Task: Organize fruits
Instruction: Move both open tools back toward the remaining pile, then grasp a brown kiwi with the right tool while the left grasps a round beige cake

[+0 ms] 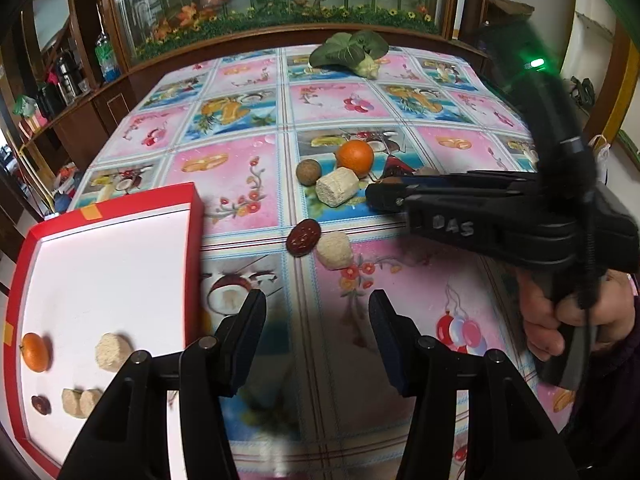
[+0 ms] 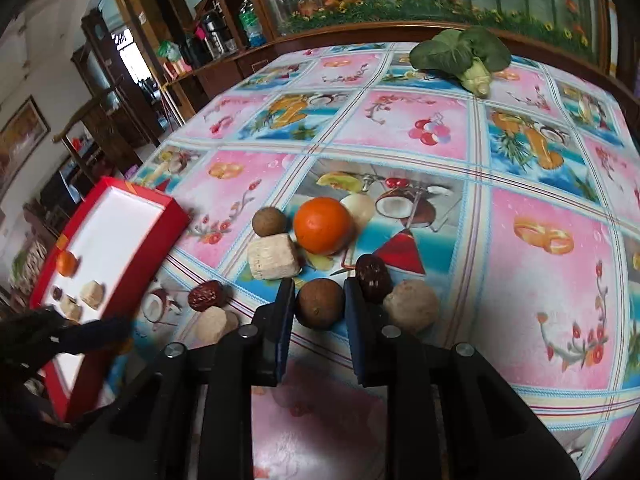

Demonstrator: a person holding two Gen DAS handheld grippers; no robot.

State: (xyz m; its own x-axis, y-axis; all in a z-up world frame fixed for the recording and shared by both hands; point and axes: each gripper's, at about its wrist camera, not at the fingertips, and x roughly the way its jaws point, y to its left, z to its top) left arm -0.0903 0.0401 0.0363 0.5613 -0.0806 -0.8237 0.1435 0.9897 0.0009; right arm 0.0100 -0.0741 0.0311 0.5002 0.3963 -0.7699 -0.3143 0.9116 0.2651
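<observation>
Right gripper (image 2: 319,312) jaws part-open, set either side of a brown round fruit (image 2: 320,303) on the bench; contact with the fruit cannot be confirmed. Left gripper (image 1: 316,344) jaws wide apart, nothing between them, poised over the bench just right of the box.

Bench (image 2: 532,280): covered with a pink-and-blue fruit-print cloth.

Red box (image 1: 116,280), white inside, at the left bench edge. It holds a small orange (image 1: 35,352), three pale cylinder pieces and one dark red date (image 1: 41,405).

Leafy green vegetable (image 2: 460,54) at the far side, well apart from the rest.

Loose cluster mid-bench: large orange (image 2: 323,225), with a pale cylinder (image 2: 273,257) and a second brown fruit (image 2: 269,221) just beside it on the left. A tan round fruit (image 2: 412,306) and a date (image 2: 374,272) sit just right of the right jaws. Another date (image 2: 206,295) and another pale cylinder (image 2: 214,326) lie nearer the box.
</observation>
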